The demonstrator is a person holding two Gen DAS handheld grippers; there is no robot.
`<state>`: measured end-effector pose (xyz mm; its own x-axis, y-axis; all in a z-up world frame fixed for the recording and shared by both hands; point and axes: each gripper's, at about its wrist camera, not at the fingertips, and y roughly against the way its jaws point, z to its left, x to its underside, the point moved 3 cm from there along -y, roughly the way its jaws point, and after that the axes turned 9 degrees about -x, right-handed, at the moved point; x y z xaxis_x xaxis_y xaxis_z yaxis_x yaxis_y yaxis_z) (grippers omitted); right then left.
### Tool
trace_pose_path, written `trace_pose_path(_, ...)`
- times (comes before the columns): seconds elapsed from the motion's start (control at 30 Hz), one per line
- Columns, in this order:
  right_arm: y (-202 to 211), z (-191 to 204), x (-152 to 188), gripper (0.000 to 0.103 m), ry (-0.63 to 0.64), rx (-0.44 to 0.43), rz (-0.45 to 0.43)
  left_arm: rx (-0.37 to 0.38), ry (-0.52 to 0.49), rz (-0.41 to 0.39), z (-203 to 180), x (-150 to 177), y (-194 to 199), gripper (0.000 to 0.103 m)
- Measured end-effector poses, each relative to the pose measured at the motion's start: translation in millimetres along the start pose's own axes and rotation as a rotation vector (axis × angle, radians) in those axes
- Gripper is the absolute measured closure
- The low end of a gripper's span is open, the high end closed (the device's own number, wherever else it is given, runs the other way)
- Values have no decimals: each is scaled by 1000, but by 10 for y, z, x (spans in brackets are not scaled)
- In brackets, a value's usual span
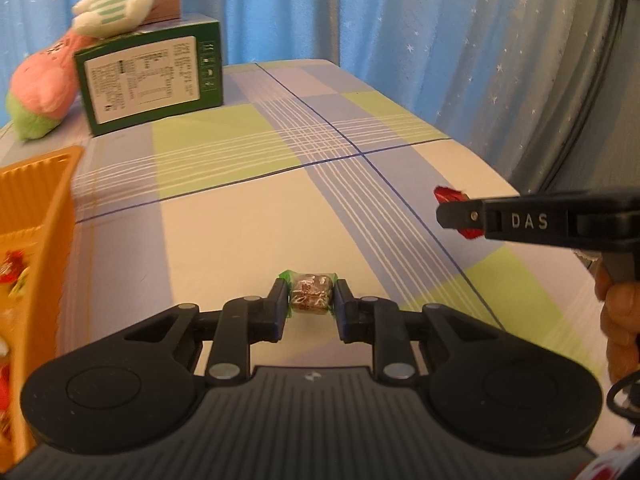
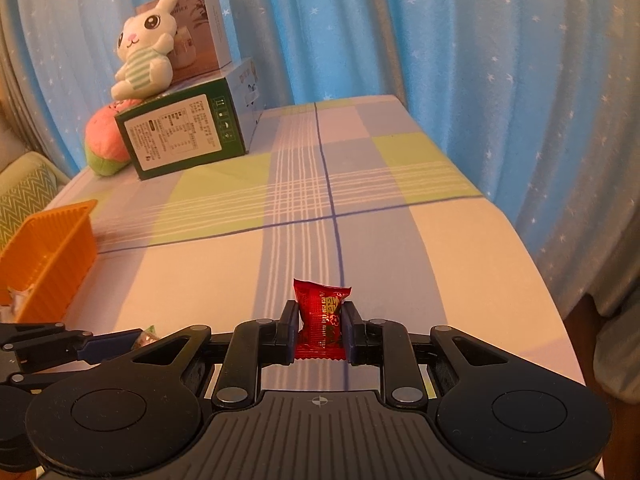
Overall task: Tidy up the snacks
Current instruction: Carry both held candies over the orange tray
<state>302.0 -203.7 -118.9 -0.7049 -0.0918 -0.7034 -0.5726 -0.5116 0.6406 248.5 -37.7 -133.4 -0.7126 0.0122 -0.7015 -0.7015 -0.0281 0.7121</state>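
The left gripper (image 1: 311, 300) clamps a small green-wrapped brown candy (image 1: 310, 294); the right gripper (image 2: 320, 322) clamps a red foil snack packet (image 2: 321, 316) above the plaid-clothed table (image 2: 224, 264).

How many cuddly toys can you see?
2. A white bunny sits on the green box; a pink and green plush lies against the box's left side. Others may be hidden behind the boxes.
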Motion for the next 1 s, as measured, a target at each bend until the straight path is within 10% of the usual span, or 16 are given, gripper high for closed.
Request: trace_pose_path(1.0,1226,1403,907,80,24,-20,60,-68,142,-23,663,596,1819,81)
